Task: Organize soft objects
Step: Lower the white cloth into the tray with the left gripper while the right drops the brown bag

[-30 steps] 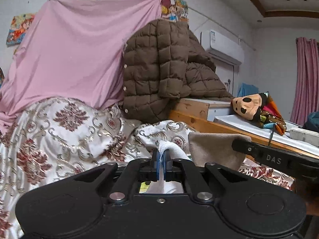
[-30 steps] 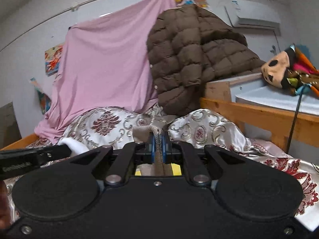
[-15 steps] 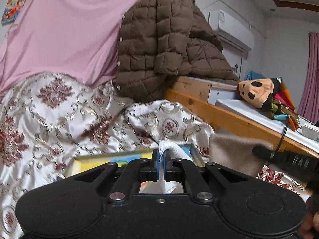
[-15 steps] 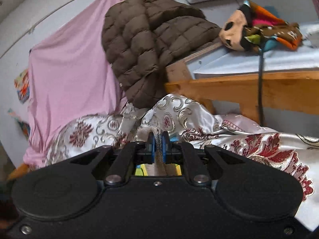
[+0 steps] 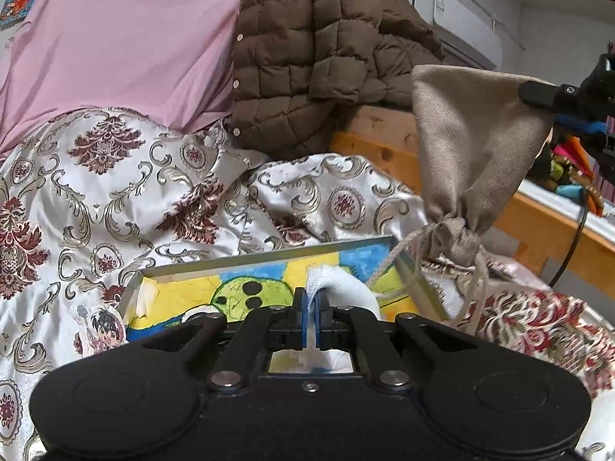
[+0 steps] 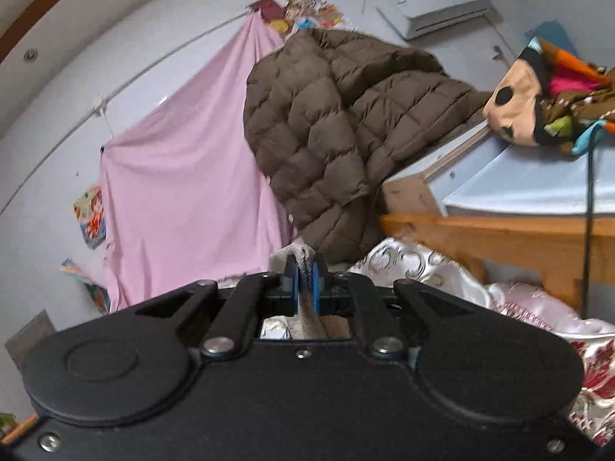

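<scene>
My left gripper (image 5: 312,299) is shut on a white cloth (image 5: 346,288) and holds it over a shallow tray (image 5: 269,257) with a yellow, blue and green cartoon bottom, which lies on the patterned satin bedspread (image 5: 115,192). My right gripper (image 6: 305,272) is shut on the corner of a beige drawstring bag (image 6: 303,265). In the left wrist view that bag (image 5: 469,153) hangs upside down at the right, above the tray's right end, its tied neck and cords dangling onto the tray edge. The right gripper (image 5: 553,96) shows there at the far right.
A brown quilted jacket (image 5: 326,50) is draped over a wooden bed frame (image 5: 538,207) behind the tray. A pink sheet (image 5: 134,38) hangs on the wall at the left. A cartoon plush (image 6: 515,103) lies on the raised mattress (image 6: 538,180) at the right.
The right gripper has lifted the beige bag high, so it now hangs by its corner. The left gripper has tilted down and forward, bringing the cartoon tray into full view under the white cloth.
</scene>
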The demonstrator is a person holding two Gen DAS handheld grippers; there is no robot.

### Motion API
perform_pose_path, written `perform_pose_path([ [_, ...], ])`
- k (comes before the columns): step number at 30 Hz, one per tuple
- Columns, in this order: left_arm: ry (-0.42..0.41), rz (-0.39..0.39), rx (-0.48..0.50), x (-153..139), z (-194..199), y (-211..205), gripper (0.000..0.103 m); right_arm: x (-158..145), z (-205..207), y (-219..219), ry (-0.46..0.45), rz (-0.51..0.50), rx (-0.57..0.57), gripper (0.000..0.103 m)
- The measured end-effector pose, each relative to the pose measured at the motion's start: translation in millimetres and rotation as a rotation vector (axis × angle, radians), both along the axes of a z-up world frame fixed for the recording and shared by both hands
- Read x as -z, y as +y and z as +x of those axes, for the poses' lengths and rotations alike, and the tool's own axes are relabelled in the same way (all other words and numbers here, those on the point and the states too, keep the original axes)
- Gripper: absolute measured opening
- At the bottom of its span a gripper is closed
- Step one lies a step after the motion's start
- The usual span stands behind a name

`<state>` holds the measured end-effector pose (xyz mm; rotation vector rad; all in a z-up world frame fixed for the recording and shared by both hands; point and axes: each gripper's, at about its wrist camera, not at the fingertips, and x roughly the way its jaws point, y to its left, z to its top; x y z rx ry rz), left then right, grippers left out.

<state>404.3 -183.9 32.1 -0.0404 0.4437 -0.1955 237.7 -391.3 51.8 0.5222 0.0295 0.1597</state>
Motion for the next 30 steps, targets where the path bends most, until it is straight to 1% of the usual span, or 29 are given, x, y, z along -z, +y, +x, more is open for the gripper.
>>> perform_pose_path([
  [2,0.020,-0.005,-0.008,6.2,4.4,2.3,0.003,10.1,9.1,-0.1,0.055,-0.019,-0.001,0.002],
  [5,0.063,-0.017,-0.020,16.2,9.8,4.5,0.003,29.3,20.1,4.2,0.164,-0.061,-0.003,0.002],
  [7,0.084,-0.013,-0.019,22.9,12.3,4.7,0.003,43.0,25.3,7.7,0.238,-0.085,-0.004,0.002],
  [9,0.109,-0.001,-0.013,29.9,14.6,3.0,0.003,58.5,30.8,14.5,0.311,-0.131,0.003,0.002],
  [12,0.146,0.005,-0.007,38.4,18.2,0.6,0.004,72.8,37.8,22.5,0.402,-0.173,0.000,0.002],
  [14,0.166,-0.003,-0.007,40.8,20.1,1.1,0.004,77.2,46.9,28.1,0.439,-0.180,0.003,0.003],
  [17,0.172,-0.010,-0.008,39.5,20.8,2.7,0.007,81.0,50.8,31.5,0.463,-0.188,0.020,0.006],
  [19,0.183,-0.011,-0.011,37.7,21.2,3.0,0.015,82.8,51.2,31.1,0.475,-0.193,0.039,0.008],
  [20,0.188,-0.012,-0.013,36.8,21.4,3.7,0.016,83.3,50.8,31.9,0.479,-0.198,0.047,0.010],
  [22,0.191,-0.011,-0.019,34.2,21.3,4.5,0.018,83.6,56.1,28.0,0.482,-0.203,0.058,0.020],
  [23,0.192,-0.006,-0.021,32.8,20.8,4.5,0.020,83.3,54.7,29.1,0.481,-0.209,0.063,0.022],
  [24,0.192,0.001,-0.024,31.3,20.0,4.4,0.025,78.4,55.8,25.4,0.481,-0.217,0.069,0.026],
  [25,0.188,0.010,-0.027,29.7,18.6,4.3,0.030,76.7,56.3,25.5,0.478,-0.229,0.073,0.036],
  [27,0.176,0.031,-0.032,25.8,15.2,4.5,0.035,68.7,51.6,25.8,0.469,-0.248,0.080,0.051],
  [29,0.162,0.049,-0.030,21.0,11.2,5.7,0.041,59.1,46.9,26.2,0.456,-0.263,0.076,0.058],
  [30,0.156,0.055,-0.030,18.2,9.4,7.0,0.045,53.0,43.4,24.9,0.449,-0.266,0.077,0.064],
])
